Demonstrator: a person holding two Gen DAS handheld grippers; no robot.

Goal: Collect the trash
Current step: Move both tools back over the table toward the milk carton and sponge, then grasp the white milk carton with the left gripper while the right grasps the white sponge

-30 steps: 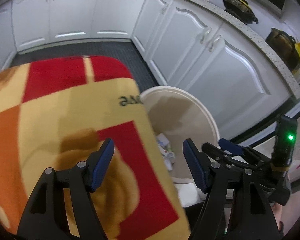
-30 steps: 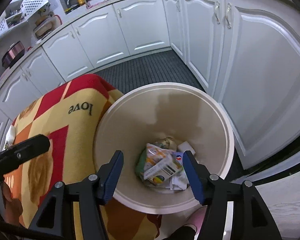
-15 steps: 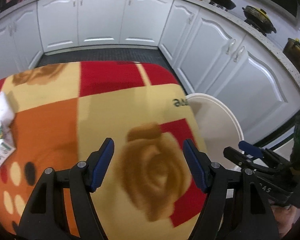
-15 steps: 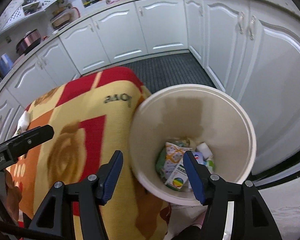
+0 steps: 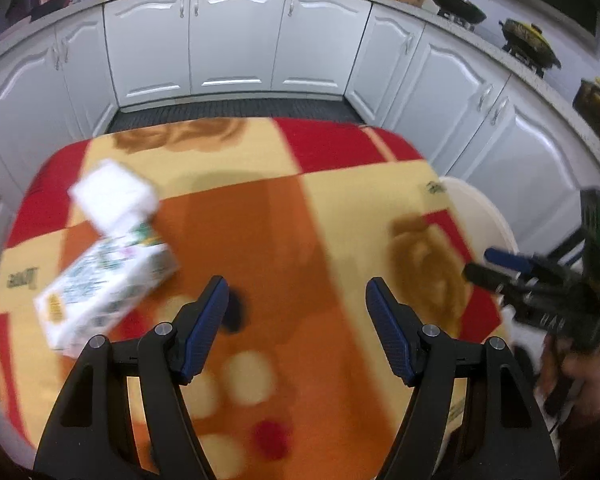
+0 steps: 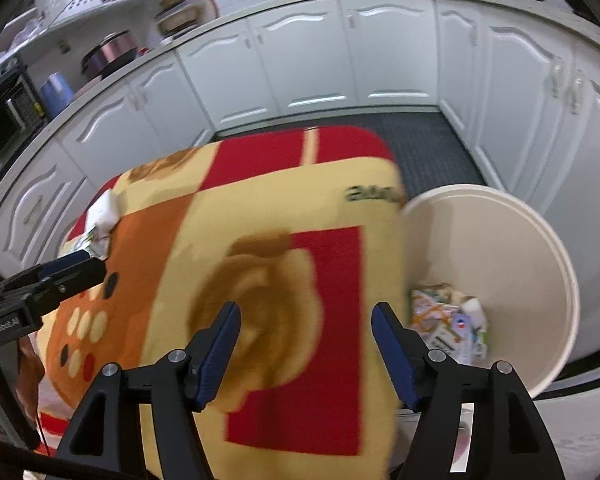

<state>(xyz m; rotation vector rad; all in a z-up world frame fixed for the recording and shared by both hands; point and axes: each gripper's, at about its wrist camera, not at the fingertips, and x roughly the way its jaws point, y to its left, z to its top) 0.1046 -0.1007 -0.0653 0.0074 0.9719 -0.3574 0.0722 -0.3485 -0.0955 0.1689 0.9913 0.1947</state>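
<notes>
boxes [image 5: 104, 256] on table [image 5: 300, 208], bin [image 6: 500, 248] right

The black left gripper with blue-padded fingers [image 5: 296, 308] hangs with its jaws spread wide and nothing between them, while the matching black right gripper with blue pads [image 6: 305, 338] is likewise agape and empty-handed.

Both wrist views high above the patterned table [image 5: 300, 208], angled down, sharing the bin [image 6: 500, 240].

Each tool [image 5: 296, 328] [image 6: 306, 350] has black plastic arms, blue ribbed fingertip pads [image 5: 204, 326], silver screws; one carries a green light and white lettering.
</notes>
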